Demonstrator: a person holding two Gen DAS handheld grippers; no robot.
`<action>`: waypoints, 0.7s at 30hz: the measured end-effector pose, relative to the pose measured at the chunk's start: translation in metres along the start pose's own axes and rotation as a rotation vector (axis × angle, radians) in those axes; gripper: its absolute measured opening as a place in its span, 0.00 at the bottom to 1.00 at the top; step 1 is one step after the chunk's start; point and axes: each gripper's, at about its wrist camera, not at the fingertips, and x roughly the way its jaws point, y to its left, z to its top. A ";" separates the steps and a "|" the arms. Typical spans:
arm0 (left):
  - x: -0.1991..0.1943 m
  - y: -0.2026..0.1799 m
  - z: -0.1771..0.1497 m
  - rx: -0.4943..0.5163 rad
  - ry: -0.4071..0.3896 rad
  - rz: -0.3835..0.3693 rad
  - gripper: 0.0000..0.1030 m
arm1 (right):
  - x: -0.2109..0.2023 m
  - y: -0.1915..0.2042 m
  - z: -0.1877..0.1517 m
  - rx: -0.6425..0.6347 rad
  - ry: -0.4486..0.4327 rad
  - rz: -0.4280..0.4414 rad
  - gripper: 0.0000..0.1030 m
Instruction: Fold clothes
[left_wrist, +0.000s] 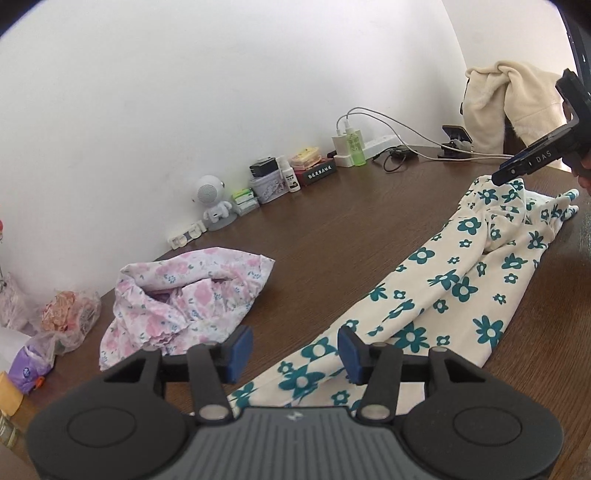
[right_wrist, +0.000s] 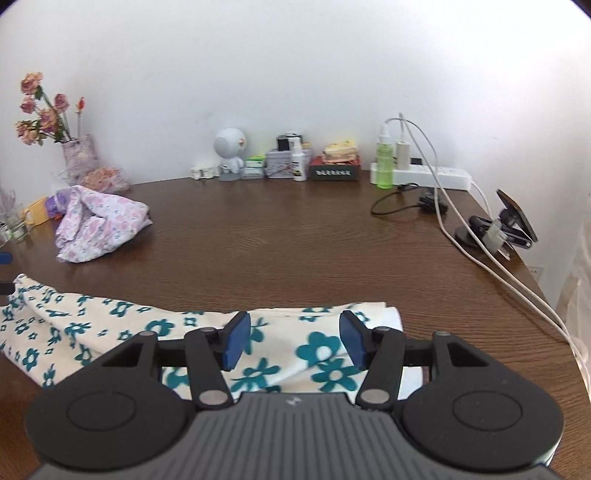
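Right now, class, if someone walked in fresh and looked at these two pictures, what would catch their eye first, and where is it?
The cream garment with teal flowers stands out first, stretched long across the near side of the brown table. Next comes the crumpled pink floral garment, lying apart toward the table's left. The open left gripper and right gripper hover over opposite ends of the teal one.

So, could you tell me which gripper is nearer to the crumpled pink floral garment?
Left. The left gripper hovers right beside the pink floral garment; the right gripper is over the teal-flowered garment's far end, farther away.
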 end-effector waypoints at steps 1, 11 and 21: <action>0.007 -0.004 0.002 -0.001 0.011 -0.007 0.48 | 0.005 -0.007 0.001 0.028 0.016 -0.017 0.54; 0.035 -0.009 -0.008 -0.024 0.086 -0.028 0.48 | -0.009 0.001 0.014 -0.031 0.054 0.138 0.03; 0.038 -0.006 -0.018 -0.049 0.123 -0.030 0.48 | -0.019 -0.012 -0.008 -0.046 0.143 0.005 0.03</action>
